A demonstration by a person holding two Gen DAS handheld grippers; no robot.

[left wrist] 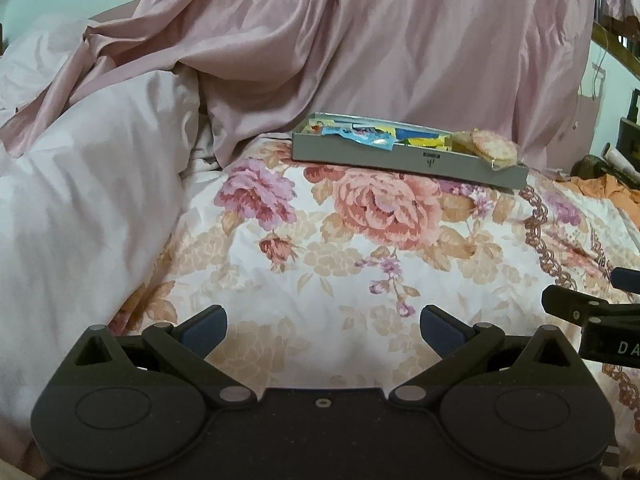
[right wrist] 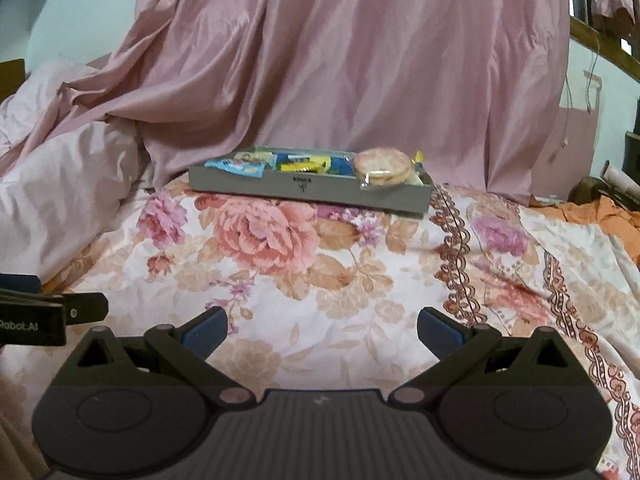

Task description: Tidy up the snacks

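Observation:
A shallow grey tray (left wrist: pixel 360 156) (right wrist: pixel 256 186) lies on the floral bedspread, well ahead of both grippers. It holds blue and yellow snack packets (left wrist: pixel 360 136) (right wrist: pixel 296 164) and, at its right end, a clear pack of round crackers (left wrist: pixel 490 146) (right wrist: pixel 382 168) that rises above the rim. My left gripper (left wrist: pixel 323 330) hovers open over the bedspread with nothing between its blue pads. My right gripper (right wrist: pixel 322 332) is open and empty too, at about the same distance from the tray. Each gripper shows at the edge of the other's view.
A pink satin sheet (left wrist: pixel 360 40) (right wrist: pixel 340 60) is draped up behind the tray. A pale pink duvet (left wrist: pixel 80 208) bulges on the left. Orange cloth (right wrist: pixel 608 216) and dark clutter (left wrist: pixel 600 164) lie at the right edge. The floral bedspread (right wrist: pixel 320 272) stretches between grippers and tray.

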